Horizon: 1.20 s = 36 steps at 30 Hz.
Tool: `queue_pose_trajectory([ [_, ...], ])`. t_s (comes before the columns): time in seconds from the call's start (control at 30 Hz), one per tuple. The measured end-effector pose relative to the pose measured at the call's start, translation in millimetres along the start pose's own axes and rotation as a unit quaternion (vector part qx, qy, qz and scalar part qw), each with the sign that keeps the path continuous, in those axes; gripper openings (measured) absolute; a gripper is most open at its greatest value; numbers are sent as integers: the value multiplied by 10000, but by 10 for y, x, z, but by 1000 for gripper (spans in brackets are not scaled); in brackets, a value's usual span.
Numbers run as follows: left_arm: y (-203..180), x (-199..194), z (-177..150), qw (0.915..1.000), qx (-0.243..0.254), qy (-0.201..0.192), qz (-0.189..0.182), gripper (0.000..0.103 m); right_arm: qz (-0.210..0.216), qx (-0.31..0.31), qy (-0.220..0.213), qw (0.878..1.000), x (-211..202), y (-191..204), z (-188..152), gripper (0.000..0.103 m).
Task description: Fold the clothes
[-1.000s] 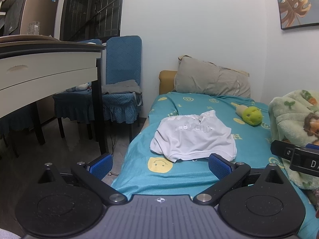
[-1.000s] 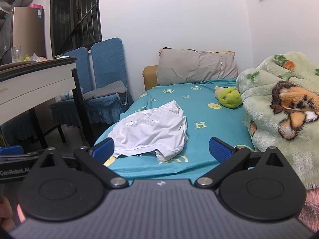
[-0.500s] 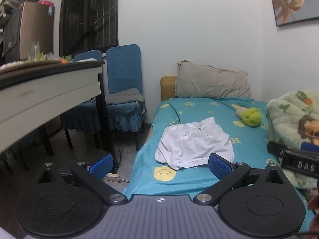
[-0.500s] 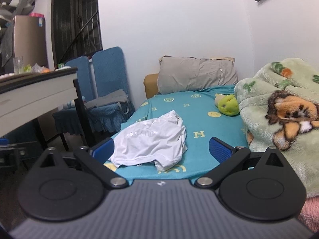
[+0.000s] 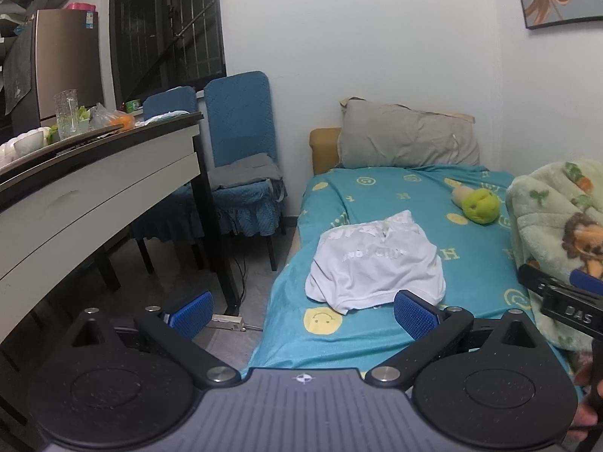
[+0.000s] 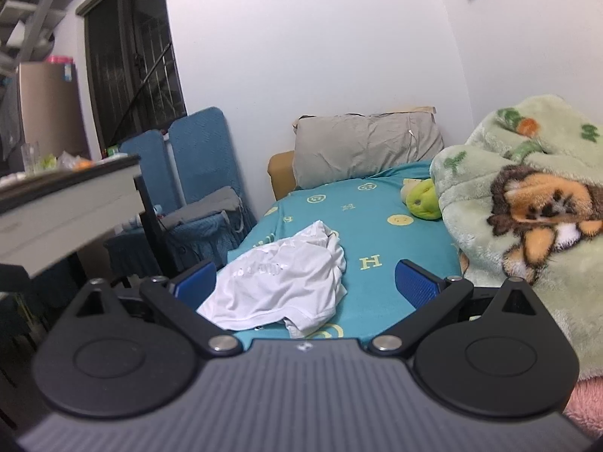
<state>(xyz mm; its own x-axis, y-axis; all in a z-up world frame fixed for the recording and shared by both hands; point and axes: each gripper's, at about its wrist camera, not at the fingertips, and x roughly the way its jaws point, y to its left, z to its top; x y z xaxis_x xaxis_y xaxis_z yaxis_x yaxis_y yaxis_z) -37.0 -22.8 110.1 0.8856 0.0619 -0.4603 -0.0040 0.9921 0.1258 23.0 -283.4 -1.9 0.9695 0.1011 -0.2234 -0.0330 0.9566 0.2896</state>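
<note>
left tongs (image 5: pixel 301 310): jaws wide, blue pads apart, holding nothing; raised short of the bed's foot edge.
right tongs (image 6: pixel 307 282): jaws wide, empty, likewise raised at the foot of the bed.
white t-shirt (image 5: pixel 375 263): the task's garment; crumpled in a loose heap on the teal bedsheet (image 5: pixel 475 263), just ahead of both tongs, nearer the left edge of the bed; faint lettering on the cloth, hem toward the tongs. neither tongs touches it.
green plush toy (image 5: pixel 479 206): on the sheet well beyond the shirt, ahead and right.
fleece blanket (image 6: pixel 527 203): bunched at the right of the right tongs, lion print.
grey pillow (image 5: pixel 407 139): far end of the bed, against the wall.
blue chairs (image 5: pixel 241 150) and desk (image 5: pixel 94 188): to the left of the left tongs, off the bed.
step in hand, judged: approach; folding not begun. next move likely calls for lowering both tongs to the shirt, pinching two edges or corners, and spreading it flat before any fold.
</note>
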Motion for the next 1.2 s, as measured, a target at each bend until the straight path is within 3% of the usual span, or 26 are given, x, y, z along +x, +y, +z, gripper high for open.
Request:
queue_pose_trajectory([
  [0.27, 115, -298, 513, 9997, -91, -201, -65, 103, 74, 195, 31, 9998, -225, 73, 491, 103],
  [0.4, 190, -505, 864, 9997, -200, -108, -120, 103, -304, -673, 253, 9969, -315, 311, 780, 103],
  [0.53, 170, -685, 1074, 9996, -206, -59, -177, 103, -726, -1806, 354, 9802, -303, 524, 948, 103],
  [0.77, 187, -776, 1017, 9979, -475, -154, -424, 103, -260, -893, 318, 9952, -169, 352, 1194, 103],
  [0.9, 269, -622, 933, 9986, -499, -92, -165, 103, -51, -866, 340, 9956, -223, 428, 1255, 103],
  [1.07, 397, -689, 1017, 9976, -690, 22, -70, 103, 71, -776, 472, 9958, -515, 543, 1405, 103],
  [1.2, 359, -845, 1156, 9983, -531, 242, -64, 103, 158, -499, 727, 9960, -900, 594, 1615, 103],
])
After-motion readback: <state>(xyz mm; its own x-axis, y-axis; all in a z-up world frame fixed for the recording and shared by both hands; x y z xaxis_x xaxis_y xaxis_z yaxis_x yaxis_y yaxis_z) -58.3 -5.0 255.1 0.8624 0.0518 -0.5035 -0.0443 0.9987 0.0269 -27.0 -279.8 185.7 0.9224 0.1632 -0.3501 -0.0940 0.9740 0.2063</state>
